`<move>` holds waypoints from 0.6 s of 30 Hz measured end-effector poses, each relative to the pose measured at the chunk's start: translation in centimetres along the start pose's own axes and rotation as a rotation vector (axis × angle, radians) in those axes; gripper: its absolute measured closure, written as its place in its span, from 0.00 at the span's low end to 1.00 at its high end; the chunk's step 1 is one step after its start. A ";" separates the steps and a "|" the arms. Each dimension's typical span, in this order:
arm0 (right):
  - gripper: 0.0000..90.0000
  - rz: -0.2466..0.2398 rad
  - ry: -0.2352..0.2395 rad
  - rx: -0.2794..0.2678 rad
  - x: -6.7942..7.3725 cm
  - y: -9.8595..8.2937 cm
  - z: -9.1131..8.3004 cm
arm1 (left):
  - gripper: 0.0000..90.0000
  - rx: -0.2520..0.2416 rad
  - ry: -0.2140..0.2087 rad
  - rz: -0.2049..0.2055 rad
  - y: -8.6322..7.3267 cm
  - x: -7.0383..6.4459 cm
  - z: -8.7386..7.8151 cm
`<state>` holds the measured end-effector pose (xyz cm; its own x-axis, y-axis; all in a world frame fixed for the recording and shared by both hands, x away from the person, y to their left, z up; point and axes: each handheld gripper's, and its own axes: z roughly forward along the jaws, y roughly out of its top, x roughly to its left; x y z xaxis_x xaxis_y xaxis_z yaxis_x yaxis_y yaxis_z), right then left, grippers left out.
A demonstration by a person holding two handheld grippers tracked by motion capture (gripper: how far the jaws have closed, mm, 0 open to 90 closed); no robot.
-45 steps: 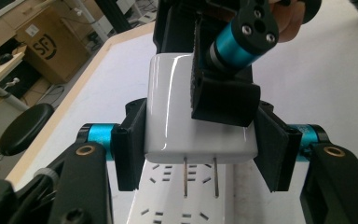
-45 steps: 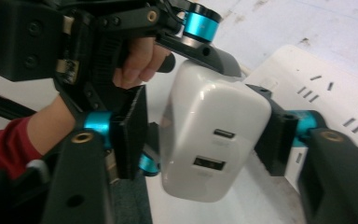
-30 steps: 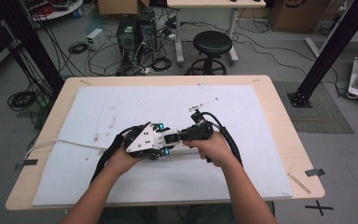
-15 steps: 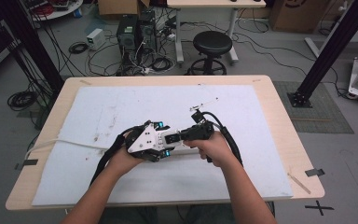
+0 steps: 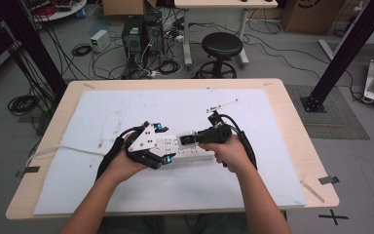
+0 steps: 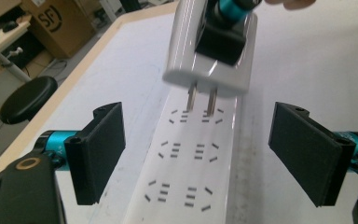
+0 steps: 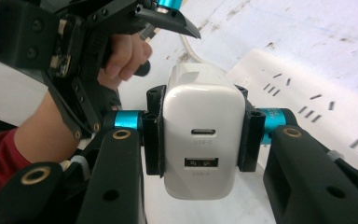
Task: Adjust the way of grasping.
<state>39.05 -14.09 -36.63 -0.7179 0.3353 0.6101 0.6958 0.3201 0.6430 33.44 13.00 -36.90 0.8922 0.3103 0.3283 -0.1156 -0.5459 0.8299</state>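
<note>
Toward the worktop's (image 5: 292,122) front edge, left of its middle, the left hand-held gripper (image 5: 161,144) stands with its jaws wide apart on either side of a white power strip (image 6: 186,182), touching nothing that can be seen; in the left gripper view the strip runs away between the two black pads with rows of empty sockets. Just right of it, the right hand-held gripper (image 7: 199,140) is clamped on the flanks of a white USB wall charger (image 7: 203,135), whose two ports face its camera. In the left gripper view the charger's two flat prongs (image 6: 200,100) hang just over a socket near the strip's far end, seemingly at its slots and not yet pushed in. So pick-up and lining-up look done; seating the charger and letting go remain. Whether the prong tips have entered the slots is hard to make out, and the strip's cable end is cut off behind the left hand (image 5: 121,163).
</note>
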 end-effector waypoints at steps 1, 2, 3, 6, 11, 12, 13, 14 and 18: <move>0.70 -0.002 -0.003 -0.002 0.1 0.0 -0.3 | 0.21 0.018 0.002 -0.008 -0.1 0.3 -0.5; 0.70 -0.008 -0.006 -0.011 0.1 0.0 -0.4 | 0.21 0.022 0.002 -0.013 -0.2 0.5 -0.8; 0.70 -0.008 -0.006 -0.011 0.1 0.0 -0.4 | 0.20 0.022 0.002 -0.013 -0.2 0.5 -0.8; 0.70 -0.027 -0.043 -0.025 0.5 0.1 -1.3 | 0.19 0.051 0.010 -0.063 -0.6 1.4 -1.9; 0.70 -0.059 -0.076 -0.040 0.9 0.3 -2.2 | 0.19 0.152 0.020 -0.105 -0.8 2.5 -2.8; 0.70 -0.059 -0.076 -0.040 0.9 0.3 -2.2 | 0.19 0.152 0.020 -0.105 -0.8 2.5 -2.8; 0.70 -0.057 -0.088 -0.034 1.0 0.4 -2.4 | 0.19 0.171 0.026 -0.111 -0.7 2.7 -3.0; 0.70 -0.066 -0.100 -0.036 1.2 0.4 -2.7 | 0.19 0.176 0.031 -0.114 -0.8 2.8 -3.1; 0.70 -0.091 -0.133 -0.046 1.6 0.7 -3.7 | 0.19 0.206 0.037 -0.143 -0.8 3.8 -4.1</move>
<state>38.31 -16.56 -33.50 -0.7668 0.4217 0.4839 0.6243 0.3147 0.7150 35.12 17.85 -34.47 0.8760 0.4219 0.2338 0.1053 -0.6403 0.7608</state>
